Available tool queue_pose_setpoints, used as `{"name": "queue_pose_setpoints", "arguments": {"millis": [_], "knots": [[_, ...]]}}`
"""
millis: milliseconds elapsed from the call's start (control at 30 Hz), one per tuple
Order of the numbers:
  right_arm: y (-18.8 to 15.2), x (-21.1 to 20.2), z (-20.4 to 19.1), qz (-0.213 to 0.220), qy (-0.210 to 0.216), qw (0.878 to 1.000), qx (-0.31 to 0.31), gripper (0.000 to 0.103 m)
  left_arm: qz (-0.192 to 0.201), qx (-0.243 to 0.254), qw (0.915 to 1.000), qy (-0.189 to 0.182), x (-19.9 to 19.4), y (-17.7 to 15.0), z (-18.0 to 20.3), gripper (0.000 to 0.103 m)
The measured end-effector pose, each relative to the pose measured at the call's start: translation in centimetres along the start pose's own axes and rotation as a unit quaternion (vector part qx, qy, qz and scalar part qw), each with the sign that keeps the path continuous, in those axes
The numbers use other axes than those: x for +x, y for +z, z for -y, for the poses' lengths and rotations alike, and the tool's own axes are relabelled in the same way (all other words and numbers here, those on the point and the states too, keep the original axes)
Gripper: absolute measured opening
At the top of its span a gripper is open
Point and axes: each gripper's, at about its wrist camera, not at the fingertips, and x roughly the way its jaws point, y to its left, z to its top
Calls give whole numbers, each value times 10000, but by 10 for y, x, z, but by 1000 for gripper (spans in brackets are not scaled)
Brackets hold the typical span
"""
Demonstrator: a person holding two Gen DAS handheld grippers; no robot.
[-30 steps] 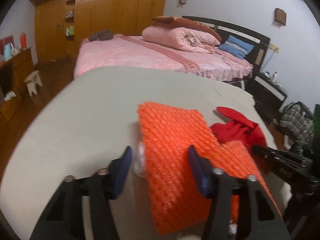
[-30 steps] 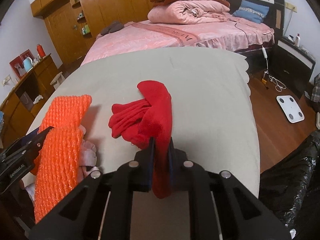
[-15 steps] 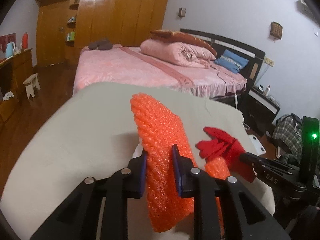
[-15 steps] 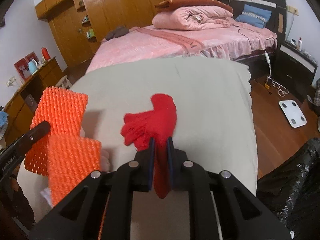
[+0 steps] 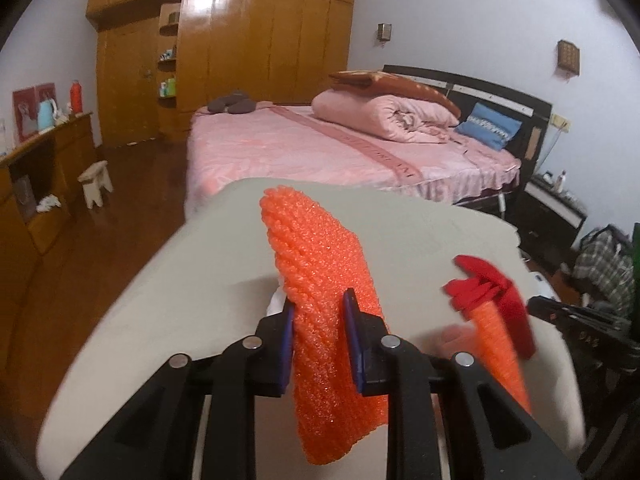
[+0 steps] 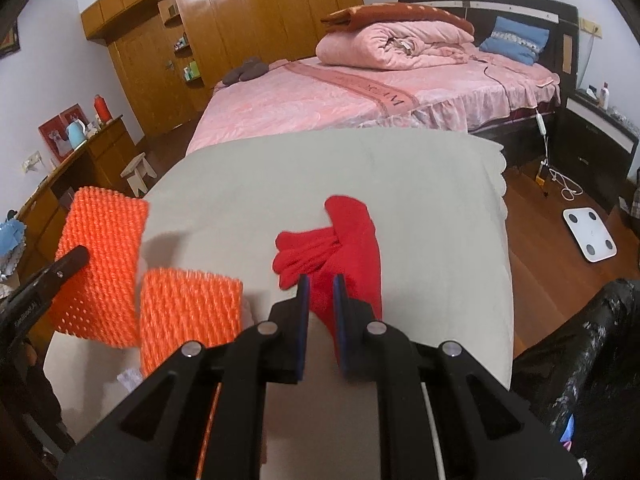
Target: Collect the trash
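My left gripper is shut on an orange foam net sheet and holds it lifted above the grey cloth-covered table. The sheet also shows in the right wrist view, with a second orange net piece beside it. My right gripper is shut on a red cloth and holds it raised over the table. The red cloth shows at the right of the left wrist view.
A black trash bag sits at the lower right, off the table's edge. A pink bed stands behind the table, a wooden wardrobe at the back, a dresser at left, a white scale on the floor.
My left gripper closed on the orange net sheet and lifted it off the table. My right gripper raised the red cloth off the table as well.
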Motion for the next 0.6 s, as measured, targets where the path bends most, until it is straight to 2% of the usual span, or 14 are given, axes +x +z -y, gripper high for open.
{"name": "queue_pose_setpoints", "arguments": {"millis": [100,233,333,400,467,600], "knots": [[-4,3,-3,-52,-9,10000,-7,12,-42,164,9998,79,0,-2,-2,23],[-8,5,-3,-101,-37,9999,-23,12,-162,21,9997,-157,8,-6,0,26],[-9,6,-1,-133,-76,9999,-6,12,-174,-161,9985,-488,10,-9,7,39],[-10,6,1,-134,-93,9999,8,12,-169,-199,9977,-621,10,-13,12,43],[-10,5,1,-131,-107,9999,7,12,-186,-173,9977,-629,10,-15,17,49],[-11,4,3,-119,-118,9999,25,12,-172,-107,9984,-533,5,-20,19,53]]}}
